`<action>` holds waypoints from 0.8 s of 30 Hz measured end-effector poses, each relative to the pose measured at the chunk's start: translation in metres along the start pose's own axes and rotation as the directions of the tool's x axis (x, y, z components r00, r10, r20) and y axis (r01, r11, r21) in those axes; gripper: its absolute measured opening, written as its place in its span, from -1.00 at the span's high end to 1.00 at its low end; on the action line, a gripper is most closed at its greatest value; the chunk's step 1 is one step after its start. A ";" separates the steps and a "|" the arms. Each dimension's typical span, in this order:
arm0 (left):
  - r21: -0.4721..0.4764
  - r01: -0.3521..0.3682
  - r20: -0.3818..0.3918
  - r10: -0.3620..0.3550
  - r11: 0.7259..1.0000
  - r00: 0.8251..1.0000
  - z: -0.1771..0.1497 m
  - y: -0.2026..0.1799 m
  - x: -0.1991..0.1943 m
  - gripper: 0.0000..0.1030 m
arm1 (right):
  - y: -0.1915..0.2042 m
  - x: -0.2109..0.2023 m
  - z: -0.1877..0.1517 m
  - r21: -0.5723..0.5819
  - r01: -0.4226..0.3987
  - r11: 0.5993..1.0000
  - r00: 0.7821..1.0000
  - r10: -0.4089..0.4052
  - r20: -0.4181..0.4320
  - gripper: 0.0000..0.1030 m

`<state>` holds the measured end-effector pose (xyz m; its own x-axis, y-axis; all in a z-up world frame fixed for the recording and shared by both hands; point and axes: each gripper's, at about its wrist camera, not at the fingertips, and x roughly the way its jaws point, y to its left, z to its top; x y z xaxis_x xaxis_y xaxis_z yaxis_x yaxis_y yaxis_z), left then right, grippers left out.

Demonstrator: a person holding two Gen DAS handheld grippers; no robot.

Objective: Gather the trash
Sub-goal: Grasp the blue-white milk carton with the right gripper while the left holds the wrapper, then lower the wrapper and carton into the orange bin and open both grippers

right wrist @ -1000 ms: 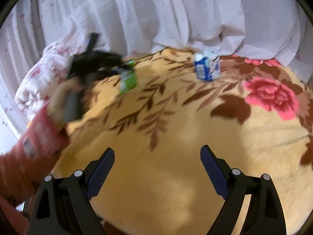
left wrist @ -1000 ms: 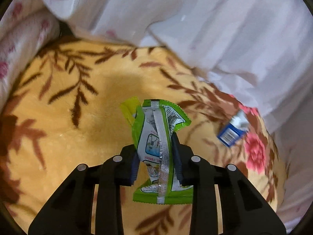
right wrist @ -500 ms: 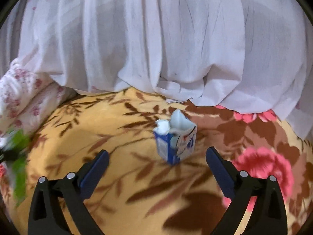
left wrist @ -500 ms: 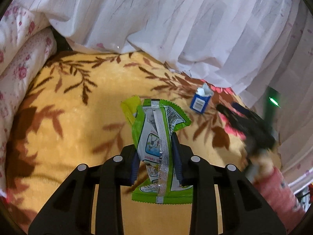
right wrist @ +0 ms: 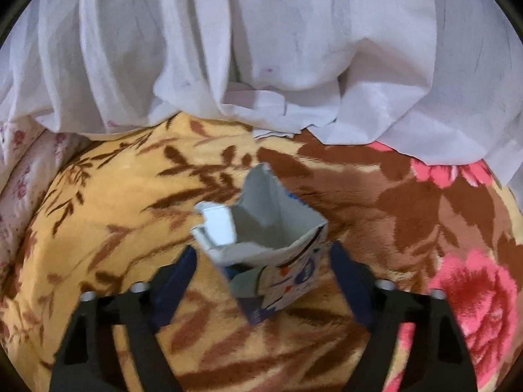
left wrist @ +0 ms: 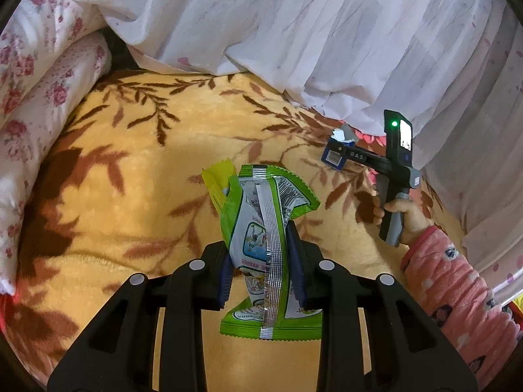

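My left gripper is shut on a green and silver snack wrapper and holds it upright above the yellow floral blanket. A torn-open blue and white carton stands on the blanket between the fingers of my right gripper, which is open around it; the pads stand a little apart from its sides. The carton also shows in the left wrist view, far right, with the right gripper's body by it.
White curtain fabric hangs along the far edge of the blanket. A pink floral pillow lies at the left. The person's pink sleeve is at the right of the left wrist view.
My right gripper has moved forward until the carton sits between its open fingers. My left gripper still holds the wrapper and has pulled back and turned right a little.
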<state>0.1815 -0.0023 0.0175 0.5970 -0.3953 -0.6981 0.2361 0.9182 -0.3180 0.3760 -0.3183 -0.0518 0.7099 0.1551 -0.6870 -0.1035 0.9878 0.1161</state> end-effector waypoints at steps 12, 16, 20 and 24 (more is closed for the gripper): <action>0.052 -0.025 0.031 0.023 0.998 0.999 -0.029 -0.019 -0.047 0.45 | 0.053 -0.144 -0.053 -0.106 -0.149 0.983 0.985 0.157 0.073 -0.18; 0.073 -0.035 0.032 0.033 0.997 0.999 -0.052 -0.023 -0.067 0.45 | 0.080 -0.208 -0.093 -0.164 -0.179 0.970 0.977 0.195 0.084 -0.18; 0.090 -0.036 0.021 0.034 0.995 0.999 -0.076 -0.026 -0.082 0.45 | 0.108 -0.262 -0.136 -0.212 -0.215 0.953 0.968 0.236 0.081 -0.19; 0.109 -0.033 0.004 0.033 0.994 0.999 -0.107 -0.029 -0.098 0.45 | 0.134 -0.304 -0.181 -0.250 -0.248 0.936 0.959 0.274 0.077 -0.19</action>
<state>0.0342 0.0070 0.0265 0.6075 -0.3648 -0.7056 0.2982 0.9281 -0.2231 0.0200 -0.2315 0.0431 0.7056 0.4188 -0.5716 -0.4470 0.8890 0.0995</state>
